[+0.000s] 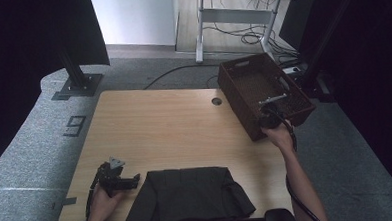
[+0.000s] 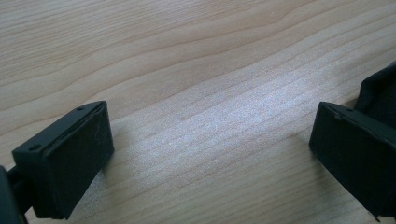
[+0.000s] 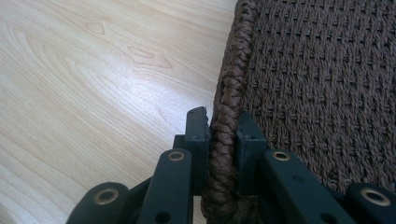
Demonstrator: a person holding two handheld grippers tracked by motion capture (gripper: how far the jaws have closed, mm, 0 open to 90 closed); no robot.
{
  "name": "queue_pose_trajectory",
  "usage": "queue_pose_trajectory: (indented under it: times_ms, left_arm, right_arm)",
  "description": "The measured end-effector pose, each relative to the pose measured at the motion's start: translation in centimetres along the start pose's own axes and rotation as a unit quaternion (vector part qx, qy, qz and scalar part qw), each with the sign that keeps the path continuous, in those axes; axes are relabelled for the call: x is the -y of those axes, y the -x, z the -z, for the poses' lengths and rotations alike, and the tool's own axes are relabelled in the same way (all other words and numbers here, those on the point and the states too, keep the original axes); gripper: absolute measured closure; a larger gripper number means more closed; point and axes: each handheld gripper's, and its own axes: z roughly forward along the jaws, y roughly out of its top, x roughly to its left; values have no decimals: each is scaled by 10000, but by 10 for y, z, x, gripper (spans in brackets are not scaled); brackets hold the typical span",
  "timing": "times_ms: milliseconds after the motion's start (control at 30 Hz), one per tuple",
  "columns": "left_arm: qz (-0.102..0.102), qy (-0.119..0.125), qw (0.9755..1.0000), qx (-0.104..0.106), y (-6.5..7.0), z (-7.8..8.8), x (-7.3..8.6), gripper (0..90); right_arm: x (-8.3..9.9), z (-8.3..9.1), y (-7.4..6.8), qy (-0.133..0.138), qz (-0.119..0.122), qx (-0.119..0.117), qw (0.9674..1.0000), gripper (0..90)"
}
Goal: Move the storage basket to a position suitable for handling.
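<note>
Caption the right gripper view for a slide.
Right gripper clamped on the braided rim of the brown woven basket at the table edge.

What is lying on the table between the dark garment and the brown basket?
Nothing: in the high view, only bare wooden table lies between the dark garment and the woven basket, whose rim the right gripper clamps.

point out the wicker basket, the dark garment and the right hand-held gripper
wicker basket (image 1: 232, 71) high view, far rim
dark garment (image 1: 187, 193) high view, middle of the cloth
right hand-held gripper (image 3: 224, 135) right gripper view, between fingertips at the braided rim
</note>
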Motion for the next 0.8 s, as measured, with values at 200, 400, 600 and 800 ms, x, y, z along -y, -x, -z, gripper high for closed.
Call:
queue_pose_trajectory:
  times_ms: [200, 400, 600, 800]
  left_arm:
    - [8, -1, 10000, -7, 0, 0, 0, 0]
    - [16, 4, 10000, -16, 1, 0, 0, 0]
    - [19, 3, 10000, -16, 1, 0, 0, 0]
    - [20, 2, 10000, -16, 1, 0, 0, 0]
  right_arm:
    - [3, 1, -8, 27, 56, -43, 10000, 785]
    - [7, 3, -18, 19, 93, -30, 10000, 781]
    - [11, 5, -30, 17, 179, -81, 9998, 774]
    - [15, 7, -40, 29, 209, -108, 9997, 771]
